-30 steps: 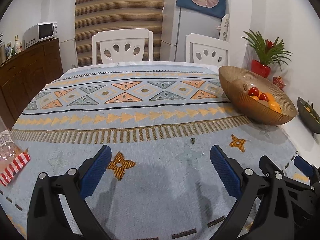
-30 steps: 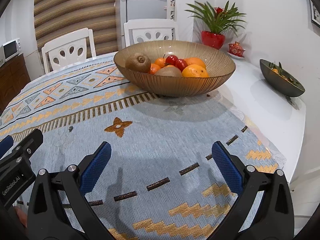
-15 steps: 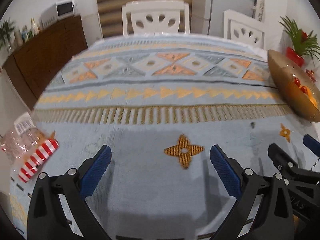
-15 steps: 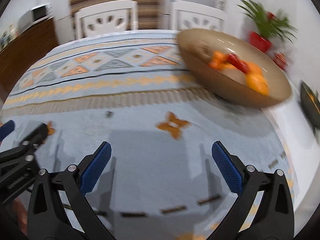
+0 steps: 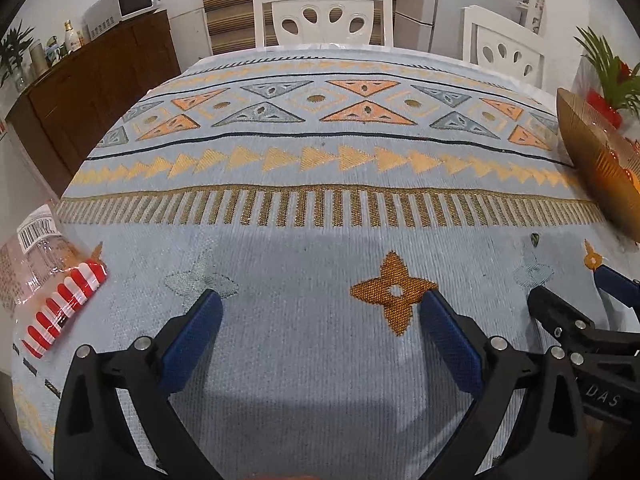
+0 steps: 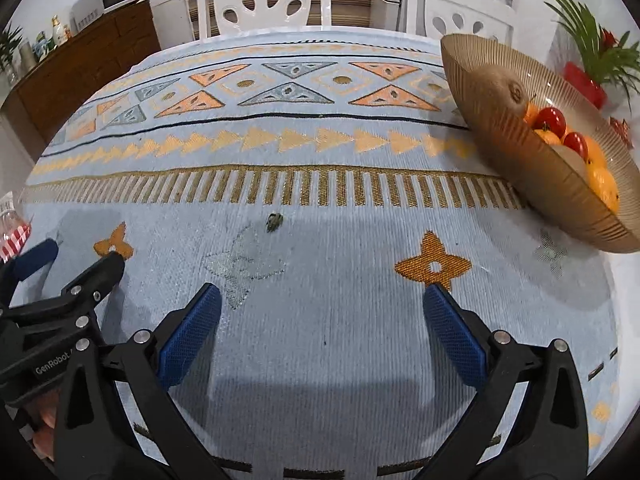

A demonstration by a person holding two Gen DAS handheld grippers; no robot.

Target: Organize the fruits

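Note:
A ribbed amber bowl (image 6: pixel 516 148) stands on the patterned tablecloth at the right; it holds a kiwi (image 6: pixel 510 92), red tomatoes (image 6: pixel 554 120) and oranges (image 6: pixel 600 180). Its edge shows at the right of the left wrist view (image 5: pixel 600 160). My left gripper (image 5: pixel 320 316) is open and empty, low over the cloth. My right gripper (image 6: pixel 320 308) is open and empty, left of the bowl. A clear plastic bag with a red-and-white striped edge (image 5: pixel 52 296) lies at the left table edge; its contents are unclear.
A small dark speck (image 6: pixel 274 221) lies on the cloth ahead of the right gripper. White chairs (image 5: pixel 324 16) stand at the far side. A brown cabinet with a microwave (image 5: pixel 124 4) is at the left. A potted plant (image 6: pixel 588 64) stands behind the bowl.
Both grippers have swung to the left, so the bowl has slid to the right in both views. The striped bag has come further into the left wrist view. Both grippers stay open.

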